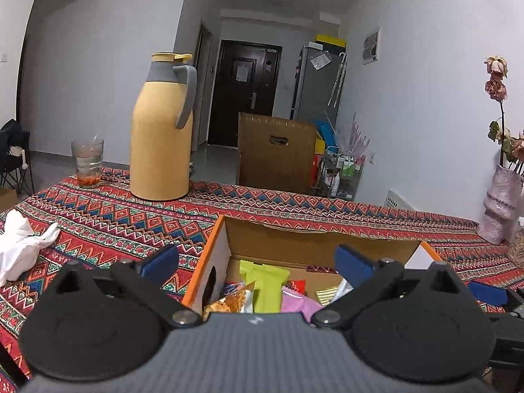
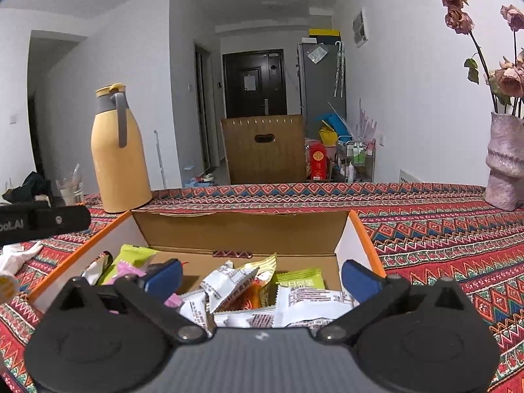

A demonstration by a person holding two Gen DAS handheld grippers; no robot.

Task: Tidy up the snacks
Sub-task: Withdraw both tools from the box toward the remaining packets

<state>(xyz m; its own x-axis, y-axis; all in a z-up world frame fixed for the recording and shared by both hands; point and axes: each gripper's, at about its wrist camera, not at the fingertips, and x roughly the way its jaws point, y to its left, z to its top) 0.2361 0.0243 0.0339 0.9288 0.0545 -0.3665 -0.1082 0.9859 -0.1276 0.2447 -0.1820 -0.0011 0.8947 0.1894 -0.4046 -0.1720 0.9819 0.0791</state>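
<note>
My left claw (image 1: 257,260) stands wide open with nothing between its blue pads, poised over the near left corner of the cardboard box (image 1: 314,239). My right claw (image 2: 262,276) is spread just as wide and empty above the same box. No earlier view shows how they got there. The box is plain brown corrugated card with orange-edged flaps and sits on the table (image 2: 442,229) under a woven zigzag cloth. Inside lie the snacks (image 2: 255,294): crinkled foil and plastic packets, white, lime green and pink, loosely heaped. My claw bodies cut off the near packets, and their print is too small to read. A smooth yellow flask (image 1: 160,131) stands behind.
</note>
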